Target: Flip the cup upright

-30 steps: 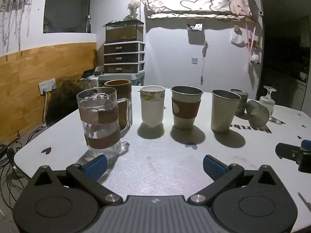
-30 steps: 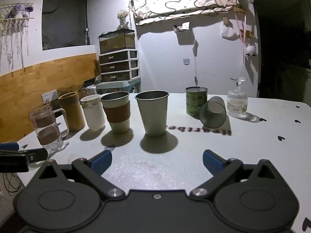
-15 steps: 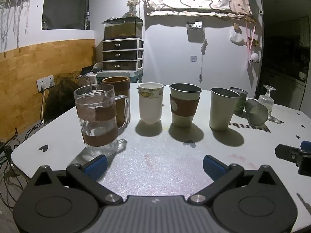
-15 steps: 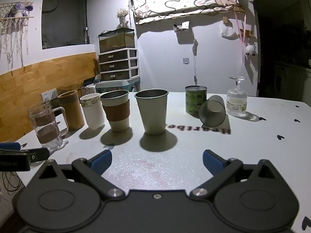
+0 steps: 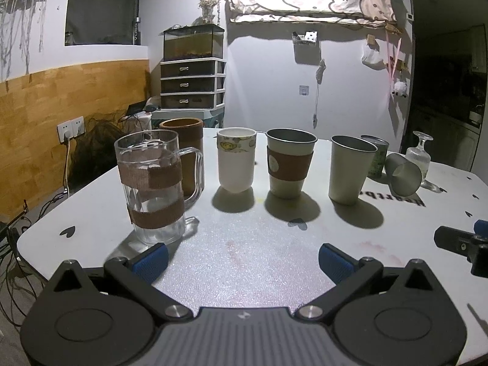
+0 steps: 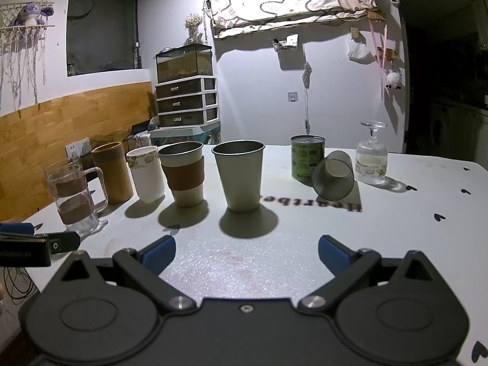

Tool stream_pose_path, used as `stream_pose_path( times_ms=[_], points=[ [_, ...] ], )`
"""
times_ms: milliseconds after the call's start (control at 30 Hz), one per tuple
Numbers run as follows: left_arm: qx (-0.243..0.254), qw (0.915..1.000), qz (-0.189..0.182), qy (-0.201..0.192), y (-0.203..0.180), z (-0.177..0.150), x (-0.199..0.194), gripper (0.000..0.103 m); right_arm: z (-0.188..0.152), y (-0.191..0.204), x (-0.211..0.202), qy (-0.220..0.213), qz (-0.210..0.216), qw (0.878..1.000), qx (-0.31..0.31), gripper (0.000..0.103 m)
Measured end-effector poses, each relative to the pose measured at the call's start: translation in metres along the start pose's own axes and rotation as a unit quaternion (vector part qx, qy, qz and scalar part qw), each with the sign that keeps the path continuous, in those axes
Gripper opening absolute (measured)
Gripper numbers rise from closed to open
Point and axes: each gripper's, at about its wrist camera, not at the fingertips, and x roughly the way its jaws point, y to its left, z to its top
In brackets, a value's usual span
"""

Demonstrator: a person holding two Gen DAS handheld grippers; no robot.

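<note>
A grey metal cup lies on its side on the white table, mouth toward me, between a green can and an upside-down stemmed glass. It also shows at the far right of the left wrist view. My right gripper is open and empty, low over the table's near edge, well short of the cup. My left gripper is open and empty, near a taped glass mug.
Upright cups stand in a row: a brown tumbler, a white cup, a sleeved cup and a steel cup. The left gripper shows at the left edge of the right wrist view.
Both grippers have drawn back a little from the cups and stayed open. No cup has moved.
</note>
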Motion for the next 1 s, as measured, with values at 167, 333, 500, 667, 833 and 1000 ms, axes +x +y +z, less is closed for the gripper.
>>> stream_pose_path(
  times_ms=[167, 333, 500, 667, 833, 1000],
  points=[
    [0.000, 1.0000, 0.001, 0.002, 0.0004, 0.0002, 0.0016, 0.103, 0.0000, 0.0000, 0.0000, 0.000, 0.000, 1.000, 0.000, 0.101],
    [0.000, 1.0000, -0.002, 0.006, 0.0010, 0.0015, 0.0025, 0.103, 0.0000, -0.0001, 0.0000, 0.000, 0.000, 1.000, 0.000, 0.101],
    [0.000, 1.0000, -0.003, 0.007, -0.0003, 0.0014, 0.0032, 0.103, -0.0001, -0.0007, -0.0006, 0.000, 0.000, 1.000, 0.000, 0.101],
    [0.001, 1.0000, -0.003, 0.007, -0.0011, 0.0011, 0.0032, 0.103, -0.0002, -0.0006, -0.0005, 0.000, 0.000, 1.000, 0.000, 0.101],
    [0.001, 1.0000, -0.003, 0.006, -0.0011, 0.0011, 0.0033, 0.103, 0.0001, -0.0014, -0.0007, 0.002, -0.001, 1.000, 0.000, 0.101],
    [0.001, 1.0000, -0.004, 0.006, -0.0012, 0.0009, 0.0033, 0.103, 0.0002, -0.0030, -0.0025, 0.000, -0.002, 1.000, 0.000, 0.101]
  ],
)
